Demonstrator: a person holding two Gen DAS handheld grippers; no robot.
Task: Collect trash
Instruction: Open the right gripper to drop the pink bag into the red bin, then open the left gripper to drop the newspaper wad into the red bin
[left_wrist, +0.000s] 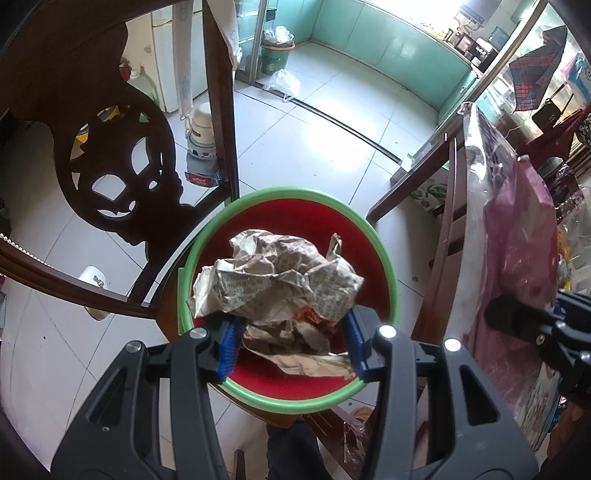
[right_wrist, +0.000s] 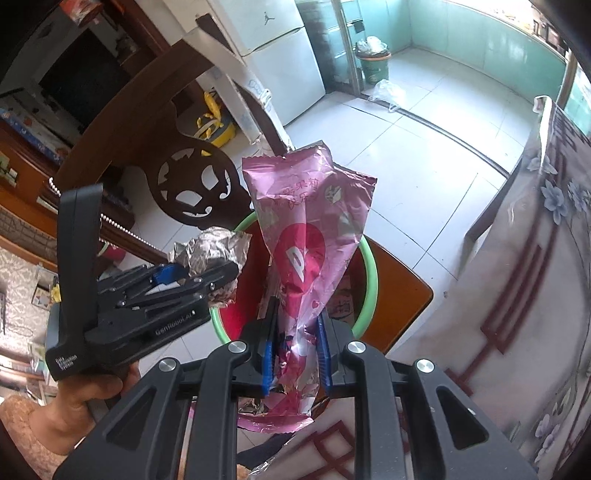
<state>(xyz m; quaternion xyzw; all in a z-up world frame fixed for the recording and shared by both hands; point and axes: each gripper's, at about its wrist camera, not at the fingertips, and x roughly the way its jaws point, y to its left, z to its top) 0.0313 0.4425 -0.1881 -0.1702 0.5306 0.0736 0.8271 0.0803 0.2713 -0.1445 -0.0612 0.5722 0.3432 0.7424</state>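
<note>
Left gripper (left_wrist: 291, 341): we clamp crumpled paper (left_wrist: 277, 280) over the bin (left_wrist: 384, 243). Right gripper (right_wrist: 295, 354): closed tight on a pink wrapper (right_wrist: 310, 236), above the bin's near rim. Step: dropping off. Next, we judge: centre both, release.

Your left tongs (left_wrist: 291, 343) are black with blue pads, and so are your right tongs (right_wrist: 295, 354). The crumpled paper (left_wrist: 277, 284) is off-white, printed with dense grey text and a patch of orange. The wrapper (right_wrist: 310, 236) is shiny pink with a darker pink heart and white lettering. The bin (left_wrist: 384, 258) is red inside with a green rim. The bench cloth (right_wrist: 535, 258) shows blue-grey flowers and dark red lines
</note>
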